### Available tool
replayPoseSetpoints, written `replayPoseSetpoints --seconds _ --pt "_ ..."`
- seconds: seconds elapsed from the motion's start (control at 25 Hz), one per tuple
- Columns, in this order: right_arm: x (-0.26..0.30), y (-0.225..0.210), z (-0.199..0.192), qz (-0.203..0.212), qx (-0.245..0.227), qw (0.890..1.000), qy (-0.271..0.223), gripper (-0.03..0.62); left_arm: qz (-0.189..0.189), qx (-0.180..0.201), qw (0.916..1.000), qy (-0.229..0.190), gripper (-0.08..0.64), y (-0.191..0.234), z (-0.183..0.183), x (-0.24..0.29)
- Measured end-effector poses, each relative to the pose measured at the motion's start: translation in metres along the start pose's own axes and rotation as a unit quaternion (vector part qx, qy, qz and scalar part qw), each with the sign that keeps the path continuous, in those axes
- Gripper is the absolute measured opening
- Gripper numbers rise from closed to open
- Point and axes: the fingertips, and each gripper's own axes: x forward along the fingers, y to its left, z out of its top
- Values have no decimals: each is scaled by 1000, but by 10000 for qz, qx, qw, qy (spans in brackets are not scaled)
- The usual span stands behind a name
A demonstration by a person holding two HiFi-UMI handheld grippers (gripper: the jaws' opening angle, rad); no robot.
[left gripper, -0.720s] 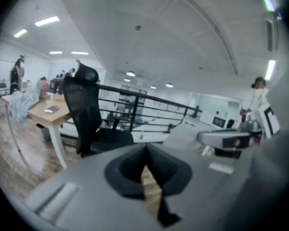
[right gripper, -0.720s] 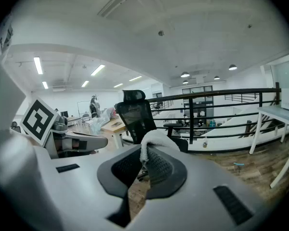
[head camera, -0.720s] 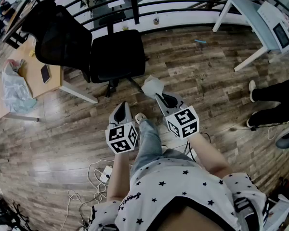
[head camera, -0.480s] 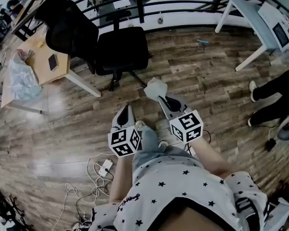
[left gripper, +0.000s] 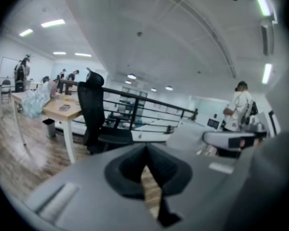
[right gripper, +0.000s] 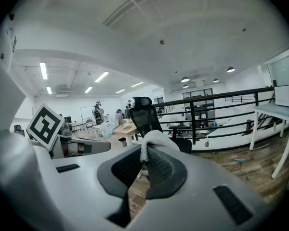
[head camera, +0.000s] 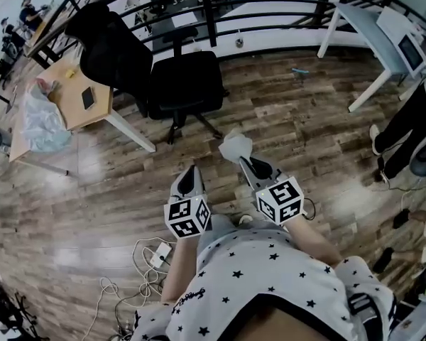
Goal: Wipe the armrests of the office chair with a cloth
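The black office chair [head camera: 183, 84] stands on the wood floor ahead of me, its tall backrest [head camera: 113, 52] towards the desk and one armrest [head camera: 179, 33] at its far side. My right gripper [head camera: 246, 163] is shut on a white cloth [head camera: 236, 146], held in the air short of the chair. In the right gripper view the cloth [right gripper: 156, 139] is bunched over the jaw tips of the right gripper [right gripper: 147, 150], with the chair [right gripper: 145, 115] beyond. My left gripper [head camera: 190, 179] hangs beside it, shut and empty. In its own view the left gripper [left gripper: 145, 149] points at the chair [left gripper: 94, 110].
A wooden desk [head camera: 69, 104] with a phone and a plastic bag [head camera: 42, 123] stands left of the chair. A black railing [head camera: 270, 9] runs behind. There is a white table [head camera: 373, 27] at the right, a person's legs [head camera: 405, 123] beside it, and cables [head camera: 153, 258] by my feet.
Both grippers have dropped lower in the head view and sit a little farther from the chair. The cloth stays in the right gripper.
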Motion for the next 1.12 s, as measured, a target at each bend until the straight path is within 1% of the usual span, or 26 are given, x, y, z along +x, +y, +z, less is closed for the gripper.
replayPoseSetpoints --seconds 0.24,0.4,0.68,0.88,1.12 --pt "-4 0 -1 211 7 9998 -20 26 93 -79 9999 -43 5 -3 -2 -2" --pt "-5 -4 -4 260 -31 9996 63 26 185 -142 9997 11 5 -4 -7 -1" --pt "-2 -14 -8 389 57 9991 125 26 256 -261 9993 56 5 -9 -13 3" --pt "15 -18 -3 496 59 9987 142 26 297 -337 9990 54 5 1 -8 18" --pt "53 -32 7 438 104 9989 150 28 241 -328 9992 51 5 22 8 51"
